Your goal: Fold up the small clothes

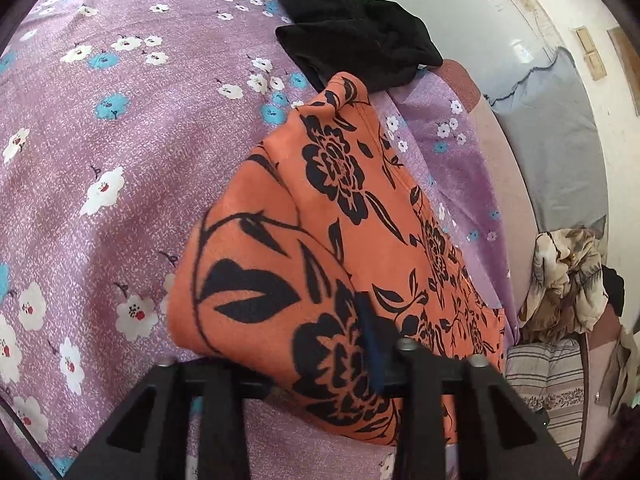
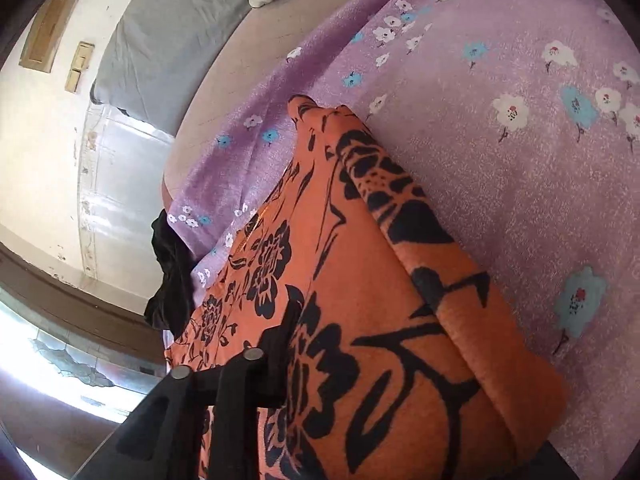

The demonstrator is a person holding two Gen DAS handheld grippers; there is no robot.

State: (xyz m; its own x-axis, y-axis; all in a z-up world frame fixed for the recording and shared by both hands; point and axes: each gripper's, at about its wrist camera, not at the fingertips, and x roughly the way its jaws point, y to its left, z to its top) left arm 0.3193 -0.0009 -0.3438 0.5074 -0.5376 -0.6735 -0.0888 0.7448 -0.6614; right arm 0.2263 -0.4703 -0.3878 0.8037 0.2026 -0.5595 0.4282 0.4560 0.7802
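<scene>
An orange garment with black flower print (image 1: 320, 248) lies partly folded on the purple flowered bedsheet (image 1: 120, 140). In the left wrist view its near edge is draped over my left gripper (image 1: 320, 364), which is shut on the cloth; one finger (image 1: 412, 360) shows, the other is under the fabric. In the right wrist view the same orange garment (image 2: 380, 320) covers my right gripper (image 2: 304, 344), which is shut on its edge; one dark finger (image 2: 280, 340) shows through the fold. A black garment (image 1: 356, 28) lies crumpled at the bed's far edge, also in the right wrist view (image 2: 172, 276).
The bedsheet (image 2: 500, 160) runs to the bed's edge beside a grey mattress (image 1: 560, 140). A heap of beige patterned cloth (image 1: 568, 280) and a striped cushion (image 1: 548, 376) lie beyond the bed. A white wall (image 2: 40, 140) stands behind.
</scene>
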